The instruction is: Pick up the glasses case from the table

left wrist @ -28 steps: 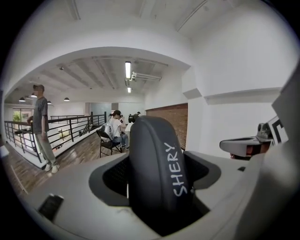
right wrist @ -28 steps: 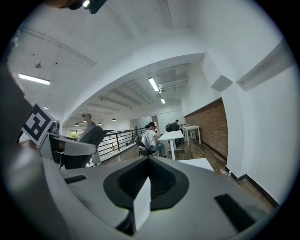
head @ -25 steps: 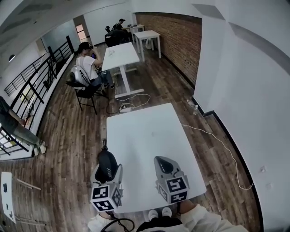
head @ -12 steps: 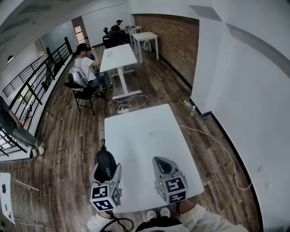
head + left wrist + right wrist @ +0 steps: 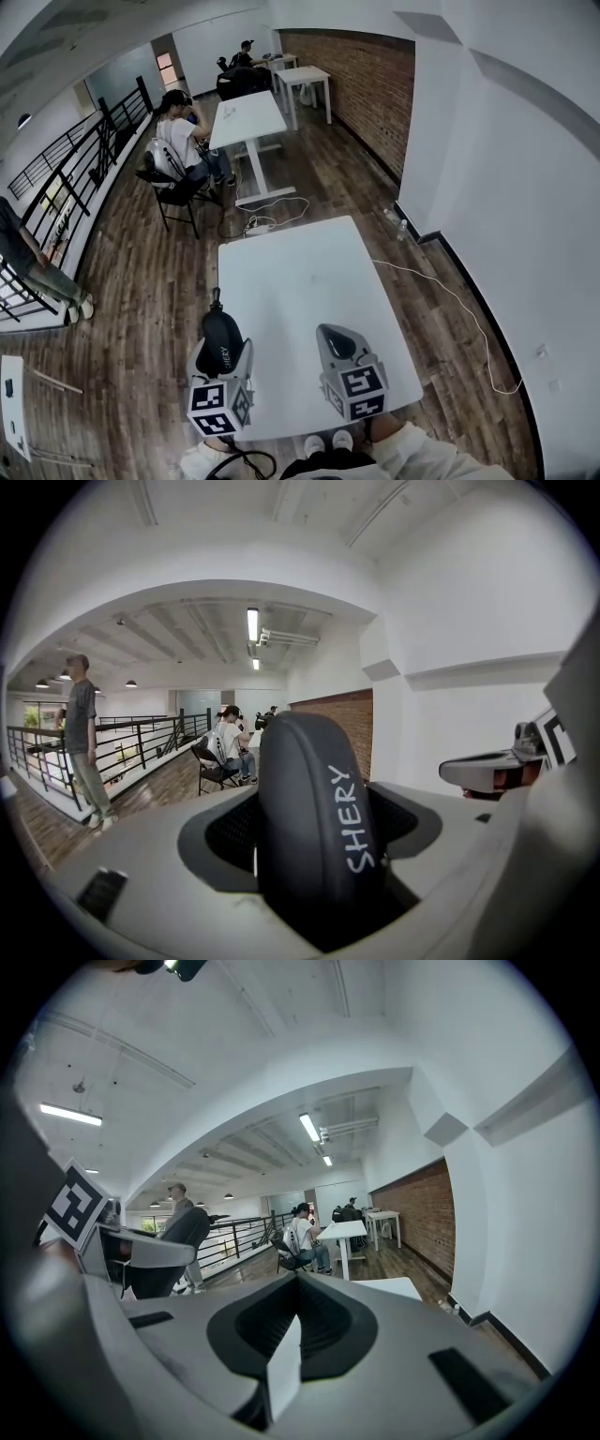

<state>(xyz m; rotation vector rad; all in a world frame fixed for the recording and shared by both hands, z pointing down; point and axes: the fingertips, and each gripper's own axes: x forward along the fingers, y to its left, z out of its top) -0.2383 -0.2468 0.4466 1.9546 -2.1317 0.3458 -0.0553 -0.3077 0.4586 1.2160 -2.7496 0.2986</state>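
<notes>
The black glasses case (image 5: pixel 221 337), with "SHERY" in white on its spine, stands on edge between my left gripper's (image 5: pixel 221 352) jaws, which are shut on it. In the left gripper view the case (image 5: pixel 314 827) fills the gap between the jaws. It is held over the near left edge of the white table (image 5: pixel 300 272). My right gripper (image 5: pixel 339 341) hovers over the table's near right part, its jaws together with nothing between them (image 5: pixel 295 1326). From the right gripper view the case (image 5: pixel 178 1237) shows at the left.
A white cable (image 5: pixel 441 281) runs across the wooden floor to the right of the table. Beyond it stand another white table (image 5: pixel 246 117), a seated person (image 5: pixel 178 141) on a chair and a black railing (image 5: pixel 66 178) at the left.
</notes>
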